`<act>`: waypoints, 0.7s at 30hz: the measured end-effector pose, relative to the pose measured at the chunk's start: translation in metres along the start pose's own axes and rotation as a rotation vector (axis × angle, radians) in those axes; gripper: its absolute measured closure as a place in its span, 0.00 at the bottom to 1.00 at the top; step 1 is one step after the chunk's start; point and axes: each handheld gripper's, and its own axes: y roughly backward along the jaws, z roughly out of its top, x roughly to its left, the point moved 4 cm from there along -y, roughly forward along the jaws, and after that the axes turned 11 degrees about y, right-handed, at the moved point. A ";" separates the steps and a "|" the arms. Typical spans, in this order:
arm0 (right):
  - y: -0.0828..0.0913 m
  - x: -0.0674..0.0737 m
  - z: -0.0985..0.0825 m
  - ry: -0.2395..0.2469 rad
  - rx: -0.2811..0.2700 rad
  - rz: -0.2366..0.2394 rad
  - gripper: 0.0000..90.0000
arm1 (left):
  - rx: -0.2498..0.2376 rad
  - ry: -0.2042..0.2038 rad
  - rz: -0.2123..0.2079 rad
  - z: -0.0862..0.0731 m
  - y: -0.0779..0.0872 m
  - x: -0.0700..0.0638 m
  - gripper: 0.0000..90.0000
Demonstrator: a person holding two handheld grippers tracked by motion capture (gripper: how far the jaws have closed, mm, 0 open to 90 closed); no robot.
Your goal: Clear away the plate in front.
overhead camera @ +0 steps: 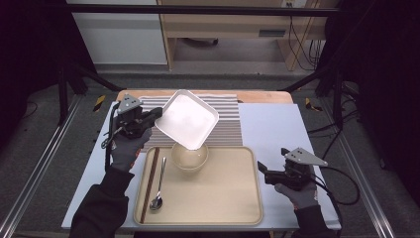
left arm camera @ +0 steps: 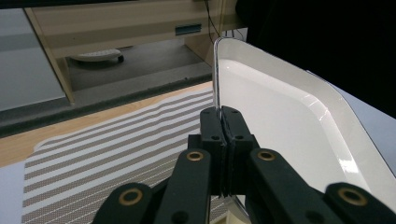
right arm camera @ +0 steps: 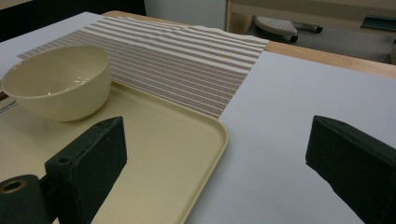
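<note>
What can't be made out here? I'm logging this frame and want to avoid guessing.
- Bowl contents: in the high view the tilted white plate, held by the left hand-held gripper, covers its far rim.
- Plate's underside: faces away in the left gripper view.
- Spoon and chopsticks: too small for detail in the high view.
- Tray: cut off by the right gripper view's bottom edge.

A wooden table (overhead camera: pixel 257 95) carries a pale grey sheet (overhead camera: pixel 272 134) over most of its top. A brown-and-white striped cloth mat (overhead camera: pixel 228 119) lies toward twelve o'clock, a rectangular beige, probably plastic, tray (overhead camera: pixel 218 191) toward six.
</note>
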 end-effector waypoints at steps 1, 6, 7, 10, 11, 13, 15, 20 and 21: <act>0.000 0.000 0.000 0.001 -0.001 0.000 0.06 | -0.002 -0.006 -0.002 -0.001 0.002 -0.002 0.98; 0.001 0.001 0.000 -0.001 -0.003 0.006 0.06 | 0.004 -0.033 -0.011 -0.010 0.009 -0.010 0.98; 0.001 0.000 0.001 0.003 -0.002 0.005 0.06 | 0.004 -0.041 -0.011 -0.012 0.010 -0.012 0.98; 0.001 0.001 0.001 -0.001 -0.004 0.007 0.06 | 0.008 -0.059 -0.015 -0.021 0.015 -0.017 0.98; 0.001 0.001 0.001 0.000 -0.003 0.007 0.06 | 0.010 -0.063 -0.021 -0.023 0.016 -0.018 0.98; 0.001 0.001 0.001 -0.003 -0.004 0.007 0.06 | 0.012 -0.068 -0.032 -0.028 0.019 -0.021 0.98; 0.001 0.001 0.001 -0.002 -0.005 0.006 0.06 | 0.015 -0.072 -0.045 -0.033 0.022 -0.025 0.98; 0.002 0.000 0.002 0.000 -0.009 0.001 0.07 | 0.024 -0.098 -0.059 -0.047 0.028 -0.035 0.98; 0.003 0.000 0.002 -0.002 -0.010 0.001 0.07 | 0.024 -0.097 -0.062 -0.049 0.029 -0.036 0.98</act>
